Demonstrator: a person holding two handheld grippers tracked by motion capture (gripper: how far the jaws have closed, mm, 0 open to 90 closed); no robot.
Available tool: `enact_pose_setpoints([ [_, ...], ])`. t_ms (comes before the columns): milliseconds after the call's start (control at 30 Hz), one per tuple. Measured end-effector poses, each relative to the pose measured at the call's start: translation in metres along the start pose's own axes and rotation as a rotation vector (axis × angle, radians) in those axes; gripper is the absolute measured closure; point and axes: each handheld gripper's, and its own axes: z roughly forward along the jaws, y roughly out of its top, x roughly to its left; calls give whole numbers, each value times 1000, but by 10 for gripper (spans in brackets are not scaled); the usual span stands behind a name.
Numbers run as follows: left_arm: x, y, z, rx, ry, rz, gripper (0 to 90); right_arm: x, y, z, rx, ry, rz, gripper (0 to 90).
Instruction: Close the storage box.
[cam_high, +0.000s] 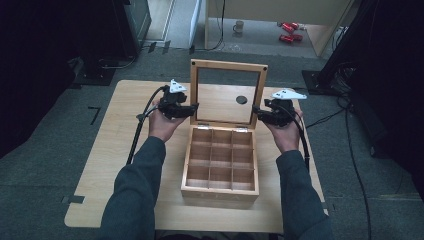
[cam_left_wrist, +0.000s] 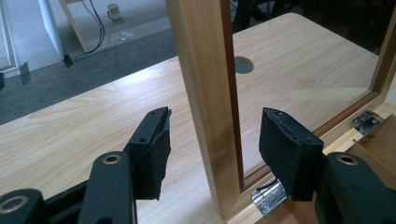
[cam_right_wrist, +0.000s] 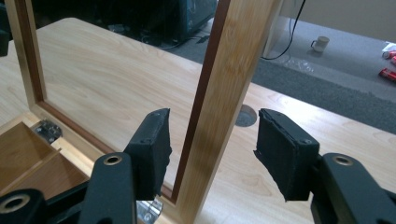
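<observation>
A pale wooden compartment box (cam_high: 220, 167) sits mid-table (cam_high: 100, 170), its glass-paned framed lid (cam_high: 228, 93) upright. The left tool (cam_left_wrist: 214, 140) and right tool (cam_right_wrist: 212, 142) straddle the lid's side rails, jaws wide, gripping nothing. Likely next: clamp both rails evenly to swing the lid.

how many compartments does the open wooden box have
9, in a three-by-three grid inside the wooden box: three along the hinge side by the upright lid, three across the middle, three nearest the person. All look empty; none seems hidden.
</observation>
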Motion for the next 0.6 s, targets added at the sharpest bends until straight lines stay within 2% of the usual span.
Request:
enact_pose_setpoints([
  [100, 1, 0, 3, 4, -5, -14, 433, -1, 0, 4, 3, 4, 7, 442],
  [133, 2, 0, 5, 7, -10, -15, 434, -3, -2, 7, 9, 9, 28, 440],
  [300, 0, 5, 8, 15, -15, -1, 443, -6, -2, 9, -5, 24, 56, 455],
  [400, -2, 11, 8, 2, -18, 1, 454, -7, 1, 10, 2, 22, 47, 464],
  [600, -3, 14, 9, -11, -25, -31, 469, -7, 9, 13, 3, 25, 42, 483],
])
